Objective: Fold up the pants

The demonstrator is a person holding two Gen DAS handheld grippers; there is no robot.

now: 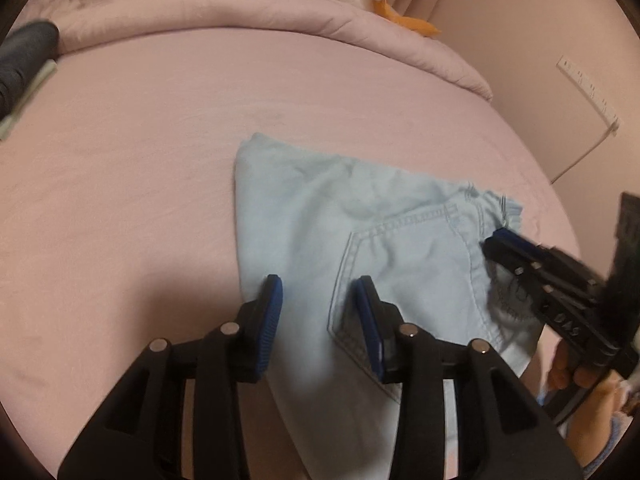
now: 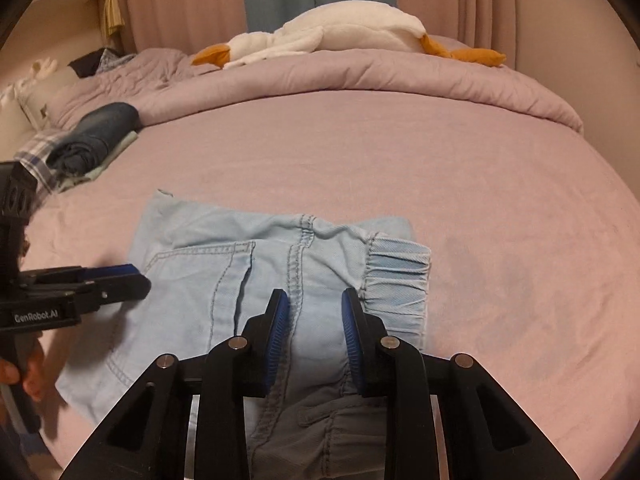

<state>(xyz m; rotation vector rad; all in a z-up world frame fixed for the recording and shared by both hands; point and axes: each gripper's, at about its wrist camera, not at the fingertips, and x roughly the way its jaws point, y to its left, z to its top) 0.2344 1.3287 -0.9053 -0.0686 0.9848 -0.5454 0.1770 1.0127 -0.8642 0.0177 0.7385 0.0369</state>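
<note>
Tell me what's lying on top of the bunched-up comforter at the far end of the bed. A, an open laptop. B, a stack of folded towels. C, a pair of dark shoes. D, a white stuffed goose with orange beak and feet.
D: a white stuffed goose with orange beak and feet lies stretched across the comforter, beyond the light blue pants.

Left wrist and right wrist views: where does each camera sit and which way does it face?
Left wrist: on the left gripper, angled down at the pants; the right gripper and fingers enter at right.
Right wrist: on the right gripper, above the elastic waistband; the left gripper enters at left.
Shared: pants, pink bed, goose plush.
</note>
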